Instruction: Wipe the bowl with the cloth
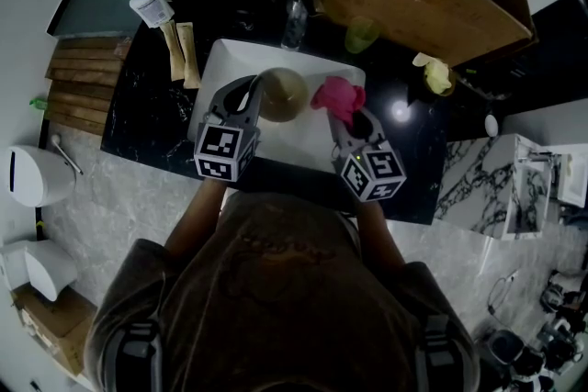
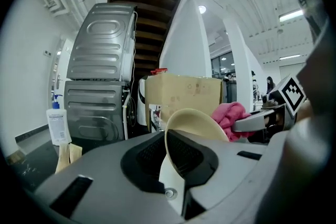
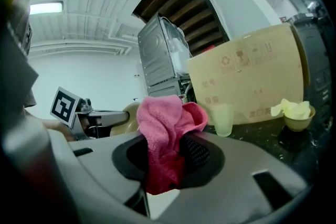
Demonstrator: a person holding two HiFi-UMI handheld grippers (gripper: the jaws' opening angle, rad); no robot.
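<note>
My left gripper is shut on the rim of a beige bowl, which it holds above a white tray. In the left gripper view the bowl stands on edge between the jaws of the left gripper. My right gripper is shut on a bunched pink cloth just right of the bowl. The cloth sticks up out of the jaws of the right gripper in the right gripper view, with the bowl behind it. Cloth and bowl sit close together; I cannot tell whether they touch.
A black counter holds a soap pump bottle, two beige packets, a clear bottle, a green cup and a small bowl with something yellow. A cardboard box stands behind.
</note>
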